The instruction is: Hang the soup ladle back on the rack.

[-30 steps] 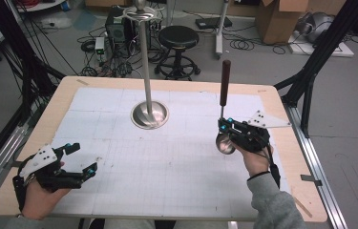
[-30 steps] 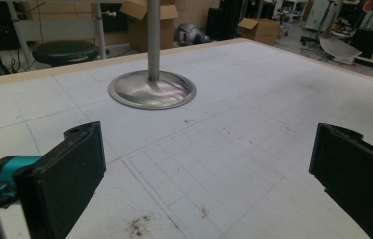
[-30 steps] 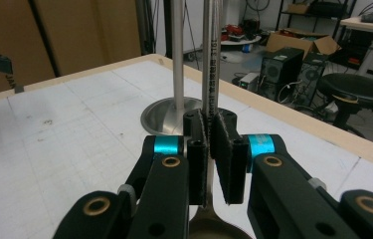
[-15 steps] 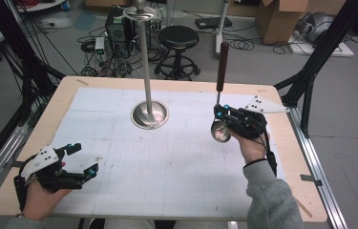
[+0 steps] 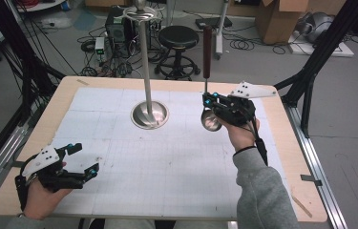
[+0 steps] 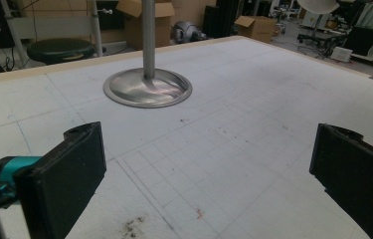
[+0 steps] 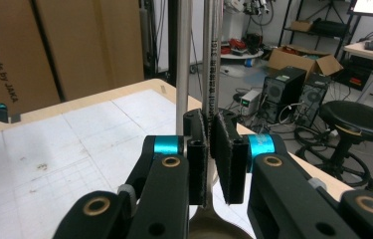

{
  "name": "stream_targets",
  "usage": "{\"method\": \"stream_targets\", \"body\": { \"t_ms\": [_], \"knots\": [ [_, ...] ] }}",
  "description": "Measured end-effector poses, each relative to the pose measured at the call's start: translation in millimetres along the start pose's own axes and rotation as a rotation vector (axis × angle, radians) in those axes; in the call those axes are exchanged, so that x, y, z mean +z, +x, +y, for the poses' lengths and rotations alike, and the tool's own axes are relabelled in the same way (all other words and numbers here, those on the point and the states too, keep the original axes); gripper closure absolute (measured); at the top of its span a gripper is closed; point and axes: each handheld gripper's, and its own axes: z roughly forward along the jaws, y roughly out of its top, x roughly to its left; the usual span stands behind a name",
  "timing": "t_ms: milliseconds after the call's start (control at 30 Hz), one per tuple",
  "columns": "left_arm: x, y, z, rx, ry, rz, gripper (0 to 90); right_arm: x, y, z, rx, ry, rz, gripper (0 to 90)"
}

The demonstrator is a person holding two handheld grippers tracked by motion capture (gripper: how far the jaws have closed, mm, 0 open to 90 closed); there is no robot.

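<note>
Nearest, at the table's front left corner, the left gripper [image 5: 82, 159] rests low in the person's hand, its jaws spread wide with nothing between them; its own view looks between the two black pads across bare white gridded mat [image 6: 253, 149] to the round steel base of a tall metal pole stand [image 6: 147, 87]. Farther in and to the right, the right gripper [image 5: 208, 100] is held above the mat, its jaws pinched onto the thin metal stem of a long steel ladle with a dark brown handle [image 5: 207, 45]. The high view shows the ladle upright, bowl hanging just below the gripper and handle rising above it. The right gripper view adds the closeness of the pads [image 7: 197, 149] around the stem, and the stand's pole just behind. Open mat lies between both grippers, and the wooden table edge [image 5: 281, 129] runs near the right hand.
</note>
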Motion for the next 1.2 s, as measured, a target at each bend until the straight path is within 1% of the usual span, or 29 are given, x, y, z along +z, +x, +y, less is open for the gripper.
{"method": "stream_targets", "body": {
  "t_ms": [167, 400, 700, 833, 967, 1100, 1133, 1200],
  "knots": [
    [0.0, -0.2, -1.0, -0.002, 0.006, 0.001, 1.7, 12.1, -0.4, 5.5, 0.003, 0.031, -0.025, 84.7],
    [-1.3, -0.1, -1.3, -0.002, 0.005, 0.004, 1.7, 25.7, -3.0, 12.6, 0.009, 0.049, -0.036, 84.7],
    [-3.3, -0.5, -2.2, 0.001, 0.01, 0.007, 1.8, 42.4, -3.3, 13.0, 0.005, 0.084, -0.025, 84.7],
    [-4.6, -0.8, -2.8, -0.003, 0.01, 0.012, 1.7, 49.6, -3.6, 14.1, 0.001, 0.091, -0.016, 84.7],
    [-4.9, -2.2, -1.3, -0.013, -0.009, 0.015, 1.7, 55.4, -4.8, 17.5, -0.004, 0.081, -0.012, 84.8],
    [-4.1, -4.5, -1.9, 0.001, -0.002, 0.005, 1.7, 61.2, -6.8, 21.4, -0.023, 0.087, -0.005, 84.7],
    [-4.3, -4.2, -2.3, 0.004, 0.002, 0.004, 1.7, 62.6, -7.0, 22.4, -0.02, 0.09, -0.004, 84.7],
    [-5.2, -3.3, -2.6, 0.0, 0.001, 0.009, 1.8, 65.4, -8.1, 24.7, -0.026, 0.093, -0.001, 84.8]
  ]
}}
